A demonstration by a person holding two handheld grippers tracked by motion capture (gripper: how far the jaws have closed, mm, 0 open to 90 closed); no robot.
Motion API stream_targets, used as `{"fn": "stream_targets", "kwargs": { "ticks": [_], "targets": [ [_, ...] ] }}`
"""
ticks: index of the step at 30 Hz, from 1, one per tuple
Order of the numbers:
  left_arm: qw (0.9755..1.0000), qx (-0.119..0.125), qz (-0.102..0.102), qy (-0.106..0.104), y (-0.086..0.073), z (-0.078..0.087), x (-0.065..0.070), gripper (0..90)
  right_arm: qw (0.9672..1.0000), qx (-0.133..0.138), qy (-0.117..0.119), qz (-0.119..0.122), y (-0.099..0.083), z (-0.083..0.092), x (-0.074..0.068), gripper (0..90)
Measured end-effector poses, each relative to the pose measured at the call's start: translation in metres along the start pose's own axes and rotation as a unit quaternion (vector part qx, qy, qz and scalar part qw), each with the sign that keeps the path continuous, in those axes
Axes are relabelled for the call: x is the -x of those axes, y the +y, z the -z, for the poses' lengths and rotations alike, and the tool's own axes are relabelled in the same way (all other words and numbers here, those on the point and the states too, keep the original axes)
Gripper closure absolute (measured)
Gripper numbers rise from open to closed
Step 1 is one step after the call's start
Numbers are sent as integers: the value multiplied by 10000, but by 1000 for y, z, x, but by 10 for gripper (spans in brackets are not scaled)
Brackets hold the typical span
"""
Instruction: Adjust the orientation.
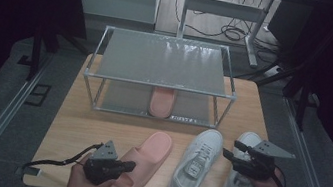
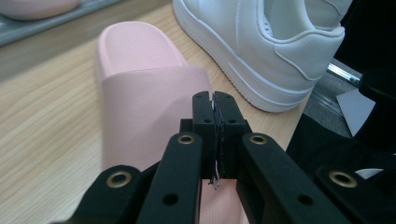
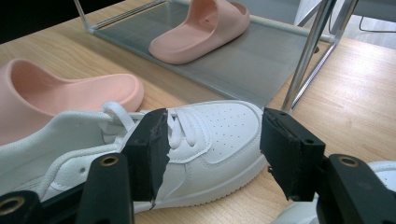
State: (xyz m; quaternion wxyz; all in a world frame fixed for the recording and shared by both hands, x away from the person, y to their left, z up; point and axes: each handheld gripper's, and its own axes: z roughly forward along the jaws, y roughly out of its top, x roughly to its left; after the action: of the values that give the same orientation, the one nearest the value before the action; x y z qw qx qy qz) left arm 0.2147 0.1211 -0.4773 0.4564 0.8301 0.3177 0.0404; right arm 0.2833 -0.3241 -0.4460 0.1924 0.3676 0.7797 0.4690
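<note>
A pink slipper [image 1: 145,163] is seen lying flat on the wooden table [image 1: 77,130], near the front edge. The left gripper [image 1: 128,165] is held over the heel end of this slipper. In the left gripper view its jaws are pressed together, with nothing between them, and the pink slipper [image 2: 140,93] is seen just under and past the tips.

Two white sneakers are placed to the right of the slipper. The first white sneaker [image 1: 196,164] lies just beside the slipper. The second white sneaker [image 1: 242,174] lies at the right side of the table. The right gripper [image 1: 231,149] is held between the two sneakers, above them. Its jaws are spread wide, and nothing is pinched by them. In the right gripper view the first white sneaker [image 3: 210,135] is seen past the open jaws.

A metal rack [image 1: 164,63] with two shelves is set at the back of the table. A second pink slipper [image 1: 162,101] is seen on its lower shelf.
</note>
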Motion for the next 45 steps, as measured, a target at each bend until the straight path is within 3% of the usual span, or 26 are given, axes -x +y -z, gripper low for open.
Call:
{"fn": "stream_targets", "kwargs": {
  "ticks": [7,23,32,38,42,45],
  "targets": [
    [9995,-216,-104,-205,3,-19,8,890,10000,15,-8,-3,0,1,1,426],
    [9979,-574,-193,-223,-3,-41,14,892,10000,-26,11,-9,-1,-2,0,426],
    [9978,-602,-200,-197,-4,-41,13,898,10000,-29,15,-6,-1,-2,0,427],
    [9981,-597,-166,-5,-8,-33,8,898,10000,-16,8,-18,-1,-1,1,426],
    [9970,-670,-306,231,-9,-28,7,896,10000,-24,10,-9,-1,-1,0,426],
    [9980,-601,-130,174,-11,-25,1,895,10000,-15,9,-9,-1,-1,0,426]
  ]
}}
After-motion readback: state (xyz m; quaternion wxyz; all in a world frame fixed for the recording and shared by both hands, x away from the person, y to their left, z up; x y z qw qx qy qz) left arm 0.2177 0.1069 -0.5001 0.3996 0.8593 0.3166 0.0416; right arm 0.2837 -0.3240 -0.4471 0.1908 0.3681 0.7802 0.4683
